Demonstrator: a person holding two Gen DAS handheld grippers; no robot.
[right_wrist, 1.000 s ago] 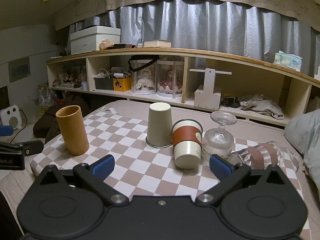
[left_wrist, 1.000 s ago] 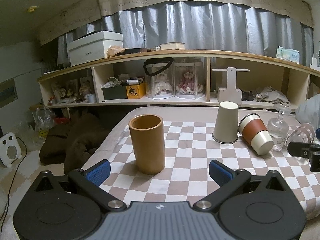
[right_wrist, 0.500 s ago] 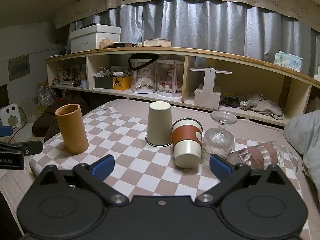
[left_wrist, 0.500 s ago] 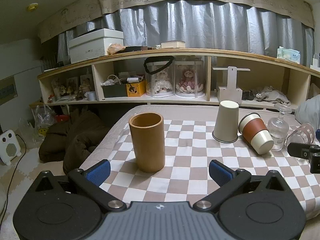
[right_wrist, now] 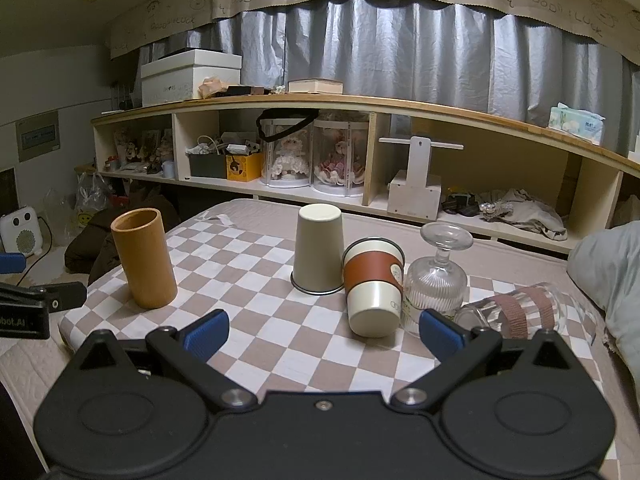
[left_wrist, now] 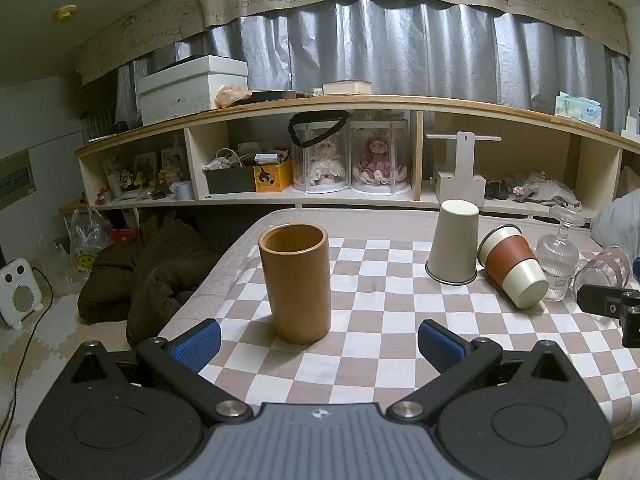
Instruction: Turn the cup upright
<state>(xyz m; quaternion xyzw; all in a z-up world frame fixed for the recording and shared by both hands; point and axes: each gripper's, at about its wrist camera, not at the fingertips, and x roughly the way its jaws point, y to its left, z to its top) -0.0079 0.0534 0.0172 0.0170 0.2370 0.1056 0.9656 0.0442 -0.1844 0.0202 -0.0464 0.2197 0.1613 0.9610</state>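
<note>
A tan cylindrical cup (left_wrist: 296, 286) stands upright, mouth up, on the checkered cloth (left_wrist: 384, 312); it also shows at the left in the right wrist view (right_wrist: 144, 258). A beige cup (right_wrist: 319, 248) stands upside down. A cream cup with a brown sleeve (right_wrist: 374, 286) lies tilted against it. An inverted stemmed glass (right_wrist: 438, 276) and a glass with a brown band lying on its side (right_wrist: 516, 314) are to the right. My left gripper (left_wrist: 320, 344) is open and empty just before the tan cup. My right gripper (right_wrist: 322, 330) is open and empty before the sleeved cup.
A long wooden shelf (left_wrist: 360, 152) with boxes, dolls and clutter runs behind the table. A dark bundle (left_wrist: 152, 276) and a small white heater (left_wrist: 20, 296) lie on the floor at left. A grey pillow (right_wrist: 612, 268) sits at the right edge.
Both grippers have drifted only slightly; the cups hold their places and both grippers stay open.
</note>
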